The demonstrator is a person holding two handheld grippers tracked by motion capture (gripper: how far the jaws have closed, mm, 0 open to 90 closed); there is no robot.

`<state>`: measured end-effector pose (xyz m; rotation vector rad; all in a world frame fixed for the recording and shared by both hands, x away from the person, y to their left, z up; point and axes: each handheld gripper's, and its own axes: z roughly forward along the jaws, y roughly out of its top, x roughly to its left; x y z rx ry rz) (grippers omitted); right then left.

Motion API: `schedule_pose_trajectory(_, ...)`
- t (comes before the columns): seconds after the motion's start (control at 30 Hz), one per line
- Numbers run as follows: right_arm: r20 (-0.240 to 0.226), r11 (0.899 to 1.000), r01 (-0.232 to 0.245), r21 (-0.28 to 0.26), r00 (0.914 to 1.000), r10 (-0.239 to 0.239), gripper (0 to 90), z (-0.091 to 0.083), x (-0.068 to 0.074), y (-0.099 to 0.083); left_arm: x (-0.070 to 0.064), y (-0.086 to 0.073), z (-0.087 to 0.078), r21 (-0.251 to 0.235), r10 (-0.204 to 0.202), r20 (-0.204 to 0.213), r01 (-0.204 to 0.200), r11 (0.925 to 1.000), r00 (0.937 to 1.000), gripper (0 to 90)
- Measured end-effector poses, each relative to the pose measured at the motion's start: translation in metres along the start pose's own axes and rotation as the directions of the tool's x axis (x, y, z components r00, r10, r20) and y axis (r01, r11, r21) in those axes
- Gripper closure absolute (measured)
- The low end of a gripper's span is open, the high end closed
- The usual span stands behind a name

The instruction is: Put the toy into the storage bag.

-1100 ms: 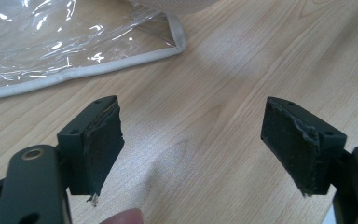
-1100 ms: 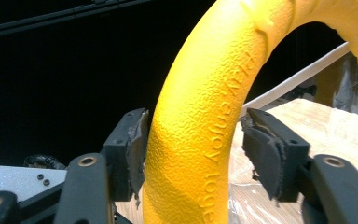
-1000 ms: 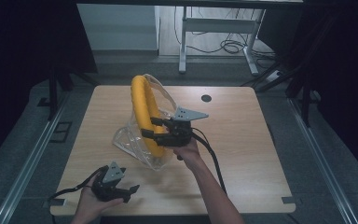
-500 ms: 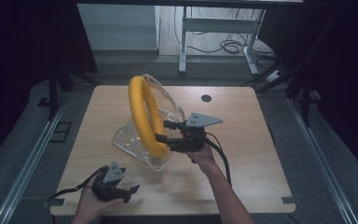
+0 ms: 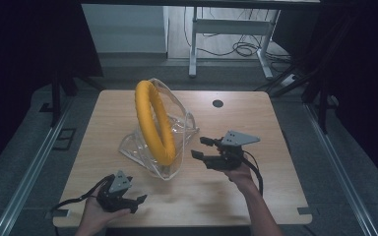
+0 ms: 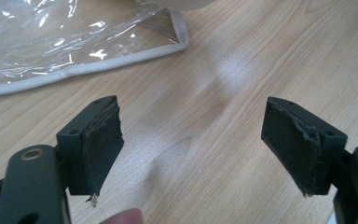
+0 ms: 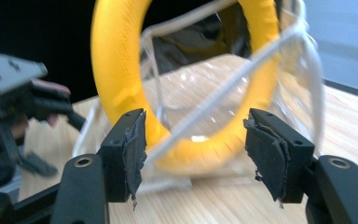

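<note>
Standing on edge at centre frame, yellow ring half inside clear plastic bag on counter; could tip or roll if bag gets tugged. Right gripper just right of the bag, jaws apart, empty; a glancing bump could topple the ring. Left gripper at lower left, jaws apart, empty, well apart from both

Ring: yellow, plain. Bag around ring: clear, pale grey-white trim. Table under ring: light wood grain, one black round spot beyond ring. Both grippers: black, grey plates.
</note>
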<state>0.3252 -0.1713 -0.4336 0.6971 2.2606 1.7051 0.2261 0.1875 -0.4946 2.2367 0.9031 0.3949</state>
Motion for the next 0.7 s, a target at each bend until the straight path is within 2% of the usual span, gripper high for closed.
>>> schedule_pose_trajectory(0.17, 0.048, 0.998, 0.001, 0.057, 0.9988, -0.004, 38.8, -0.02, -0.006, -0.024, 0.001, 0.0, 0.0, 0.001, 0.001, -0.004, -0.001, 1.0, 1.0, 20.3)
schedule_pose_trajectory(0.2, 0.046, 0.998, -0.003, 0.063, 0.9989, 0.0, 38.7, -0.022, -0.007, -0.028, 0.001, 0.0, 0.0, 0.001, 0.001, -0.004, -0.001, 1.0, 1.0, 20.2)
schedule_pose_trajectory(0.43, 0.05, 0.997, -0.036, 0.069, 0.9982, 0.032, 38.7, -0.028, -0.009, -0.044, 0.001, 0.0, 0.001, 0.002, 0.003, -0.005, -0.003, 1.0, 1.0, 20.3)
schedule_pose_trajectory(0.5, 0.065, 0.996, -0.029, 0.087, 0.9976, 0.024, 38.6, -0.028, -0.01, -0.046, 0.001, 0.0, 0.001, 0.003, 0.002, -0.006, -0.002, 1.0, 1.0, 20.3)
schedule_pose_trajectory(0.6, 0.068, 0.996, -0.038, 0.08, 0.9971, 0.033, 38.7, -0.029, -0.01, -0.046, 0.001, 0.0, -0.001, 0.0, 0.006, -0.006, -0.006, 1.0, 1.0, 20.3)
schedule_pose_trajectory(0.7, 0.081, 0.994, -0.028, 0.106, 0.9965, 0.02, 38.4, -0.026, -0.008, -0.05, 0.002, 0.0, -0.002, -0.002, 0.008, -0.01, -0.008, 1.0, 0.9999, 20.3)
